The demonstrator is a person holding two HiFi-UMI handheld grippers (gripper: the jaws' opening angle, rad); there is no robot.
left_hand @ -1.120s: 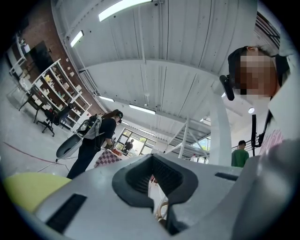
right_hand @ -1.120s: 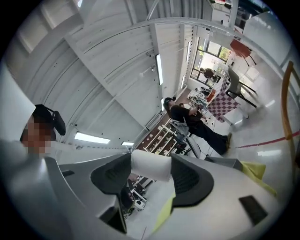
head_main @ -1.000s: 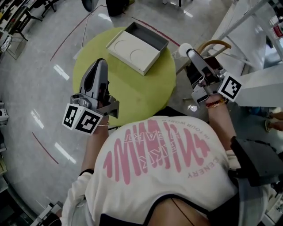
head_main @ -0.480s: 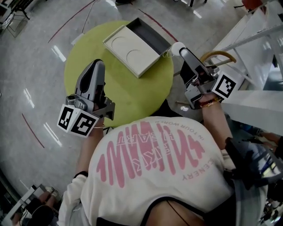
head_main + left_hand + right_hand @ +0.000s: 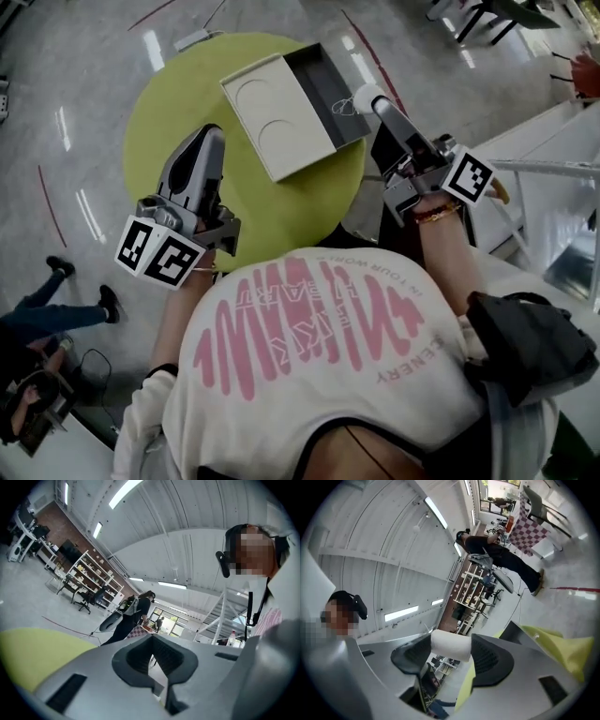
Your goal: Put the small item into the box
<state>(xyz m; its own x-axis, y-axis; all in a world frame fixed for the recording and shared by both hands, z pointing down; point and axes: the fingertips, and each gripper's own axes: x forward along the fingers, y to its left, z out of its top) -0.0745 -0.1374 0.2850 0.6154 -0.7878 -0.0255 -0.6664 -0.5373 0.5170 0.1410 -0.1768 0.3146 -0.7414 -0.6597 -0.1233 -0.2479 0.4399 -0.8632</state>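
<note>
An open box (image 5: 330,86) with a dark grey inside lies on the far side of a round yellow-green table (image 5: 169,122). Its white lid (image 5: 272,117), marked with two round hollows, lies against its left side. My right gripper (image 5: 368,97) is shut on a small white cylinder (image 5: 363,94) and holds it just above the box's right edge. In the right gripper view the white cylinder (image 5: 450,645) sits crosswise between the dark pads, with the box's wall (image 5: 513,631) behind. My left gripper (image 5: 208,141) hovers over the table's left part, shut and empty; the left gripper view shows its pads (image 5: 136,656) closed.
The table's near edge is close to the person's body. White framework (image 5: 553,169) stands at the right. A person's legs (image 5: 56,305) cross the floor at lower left. Shelves and another person (image 5: 501,555) stand far off in the hall.
My right gripper has carried the white cylinder left and forward, from beside the table to the box's right edge. The left gripper has hardly moved.
</note>
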